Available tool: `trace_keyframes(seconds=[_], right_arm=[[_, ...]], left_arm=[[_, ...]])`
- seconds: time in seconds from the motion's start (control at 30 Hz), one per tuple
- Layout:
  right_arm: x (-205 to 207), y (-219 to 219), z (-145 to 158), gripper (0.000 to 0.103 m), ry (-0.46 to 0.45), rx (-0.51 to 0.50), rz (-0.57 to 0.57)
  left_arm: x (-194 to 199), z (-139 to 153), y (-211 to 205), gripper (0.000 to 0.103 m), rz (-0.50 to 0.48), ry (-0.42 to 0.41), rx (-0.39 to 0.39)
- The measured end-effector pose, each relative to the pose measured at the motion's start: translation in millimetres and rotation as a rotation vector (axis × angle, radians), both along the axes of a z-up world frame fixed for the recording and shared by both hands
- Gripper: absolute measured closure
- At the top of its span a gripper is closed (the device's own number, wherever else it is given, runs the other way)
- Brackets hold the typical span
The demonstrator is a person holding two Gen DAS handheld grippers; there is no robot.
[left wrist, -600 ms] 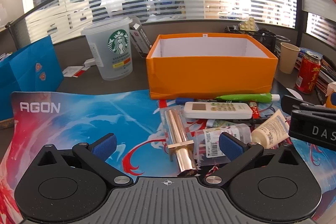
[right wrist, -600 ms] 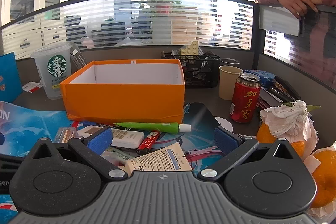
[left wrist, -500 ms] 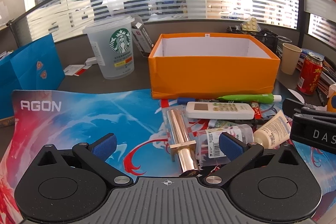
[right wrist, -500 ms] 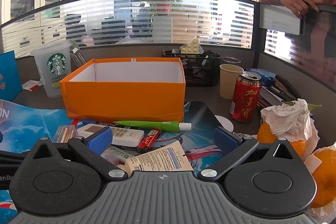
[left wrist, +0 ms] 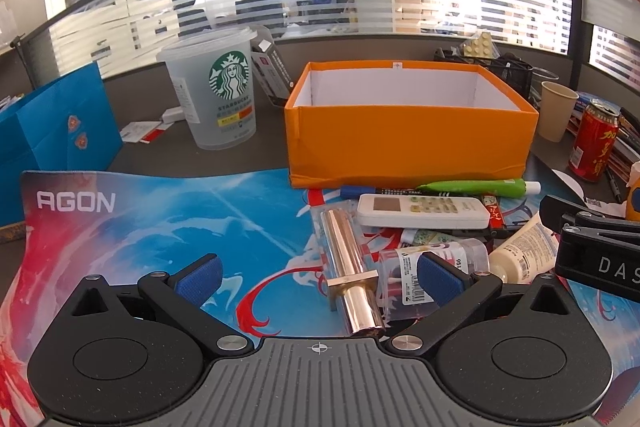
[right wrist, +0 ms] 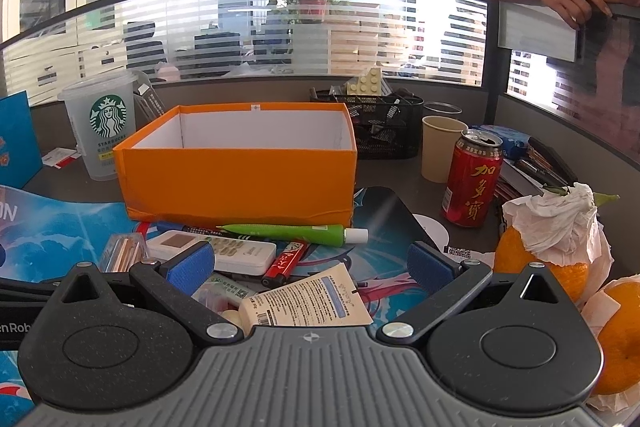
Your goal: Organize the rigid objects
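Note:
An orange box [left wrist: 408,143] [right wrist: 240,179] with a white inside stands open-topped behind a pile of small items. The pile holds a white remote [left wrist: 420,211] [right wrist: 236,255], a green tube [left wrist: 476,187] [right wrist: 288,231], a copper rod in a clear case [left wrist: 348,263], a clear bottle [left wrist: 404,275], a cream tube [left wrist: 520,251] [right wrist: 308,301] and a red lighter [right wrist: 285,263]. My left gripper [left wrist: 318,277] is open above the mat, with the copper rod lying between its fingers, untouched. My right gripper [right wrist: 310,267] is open over the cream tube, not pressing on it.
A Starbucks cup [left wrist: 218,95] and a blue bag [left wrist: 56,131] stand left of the box. A red can [right wrist: 472,179], a paper cup [right wrist: 442,147], a black mesh organizer [right wrist: 380,127] and tissue-wrapped oranges [right wrist: 548,247] crowd the right. A person leans on the partition [right wrist: 536,27].
In the left wrist view the pile and box have shifted slightly left and down. The right wrist view has shifted a little. Both grippers stay open.

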State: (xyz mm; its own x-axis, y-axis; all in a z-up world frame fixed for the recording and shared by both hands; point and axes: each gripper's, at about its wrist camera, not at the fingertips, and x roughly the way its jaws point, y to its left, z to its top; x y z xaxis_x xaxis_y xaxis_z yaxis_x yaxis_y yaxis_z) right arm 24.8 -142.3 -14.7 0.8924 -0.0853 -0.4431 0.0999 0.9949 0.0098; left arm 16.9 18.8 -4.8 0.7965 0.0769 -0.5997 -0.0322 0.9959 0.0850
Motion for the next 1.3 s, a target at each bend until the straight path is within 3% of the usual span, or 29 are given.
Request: trace_keyframes(seconds=[1.3], right_arm=[[4.0, 3.1, -5.4, 0.0, 0.018, -0.007, 0.006]], left_arm=[[3.8, -4.8, 4.5, 0.0, -0.006, 0.018, -0.013]])
